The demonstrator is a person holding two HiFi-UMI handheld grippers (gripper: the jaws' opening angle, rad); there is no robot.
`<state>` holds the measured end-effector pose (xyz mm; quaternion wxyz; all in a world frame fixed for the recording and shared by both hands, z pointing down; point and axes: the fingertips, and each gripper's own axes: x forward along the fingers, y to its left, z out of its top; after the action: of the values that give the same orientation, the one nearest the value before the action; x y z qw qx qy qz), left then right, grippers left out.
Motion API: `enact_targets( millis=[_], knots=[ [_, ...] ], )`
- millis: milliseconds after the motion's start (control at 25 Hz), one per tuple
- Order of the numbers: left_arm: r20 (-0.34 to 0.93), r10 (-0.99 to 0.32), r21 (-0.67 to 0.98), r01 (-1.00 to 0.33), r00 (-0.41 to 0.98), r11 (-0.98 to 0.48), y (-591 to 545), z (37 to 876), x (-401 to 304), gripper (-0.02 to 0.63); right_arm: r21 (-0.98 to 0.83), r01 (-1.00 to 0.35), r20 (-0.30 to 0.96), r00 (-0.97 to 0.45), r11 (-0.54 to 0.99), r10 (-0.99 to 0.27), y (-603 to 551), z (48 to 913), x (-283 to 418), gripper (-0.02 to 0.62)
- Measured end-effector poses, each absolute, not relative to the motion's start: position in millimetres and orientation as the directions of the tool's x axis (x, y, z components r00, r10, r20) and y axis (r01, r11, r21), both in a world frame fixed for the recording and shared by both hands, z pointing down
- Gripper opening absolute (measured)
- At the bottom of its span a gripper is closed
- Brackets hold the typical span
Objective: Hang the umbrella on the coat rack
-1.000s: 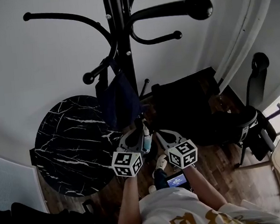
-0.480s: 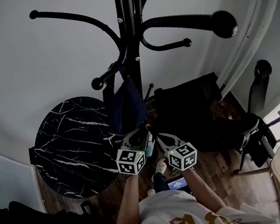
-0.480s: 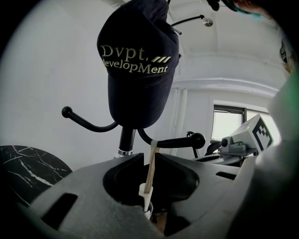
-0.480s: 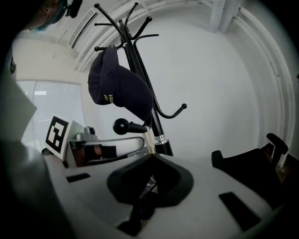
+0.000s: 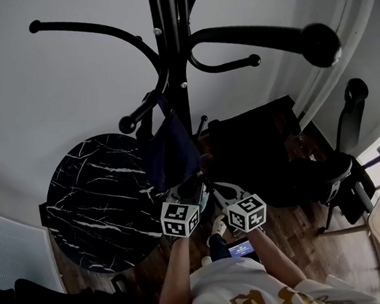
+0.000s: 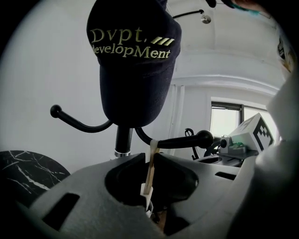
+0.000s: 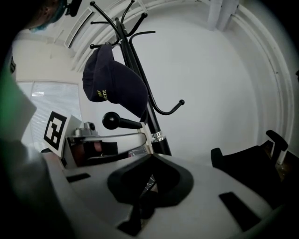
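L gripper (image 6: 151, 153) pinched shut on thin beige strap (image 6: 149, 170), prob. umbrella's loop. R gripper (image 7: 152, 158) closed on dark crinkled bit (image 7: 149, 183). Umbrella body not clearly seen. Lift loop over black metal coat rack's (image 5: 172, 49) free knob-tipped hook (image 5: 255, 60), clear of navy cap (image 5: 170, 150).

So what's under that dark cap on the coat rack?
Right below the cap are the left gripper, shut on a thin pale strap, and the right gripper, also shut. The cap hides part of the rack's pole and the marble table's edge.
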<state>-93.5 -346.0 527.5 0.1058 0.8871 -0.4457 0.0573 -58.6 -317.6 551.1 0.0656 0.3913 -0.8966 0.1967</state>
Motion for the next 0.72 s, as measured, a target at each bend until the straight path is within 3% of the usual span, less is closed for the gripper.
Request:
enact_targets(
  millis=[280,720],
  knots=[
    [0.208,-0.76,0.108,-0.787,0.616,-0.608,-347.7,529.4,-92.7,0.023,-0.336,-0.72,0.27,-0.691,0.607,-0.67,-318.8,557.3,-62.0,0.012],
    [0.22,-0.734,0.153,-0.766,0.643,-0.625,-343.1,527.8,-99.4,0.02,-0.305,-0.709,0.274,-0.704,0.635,-0.655,-326.7,556.6,-79.8,0.012]
  ],
)
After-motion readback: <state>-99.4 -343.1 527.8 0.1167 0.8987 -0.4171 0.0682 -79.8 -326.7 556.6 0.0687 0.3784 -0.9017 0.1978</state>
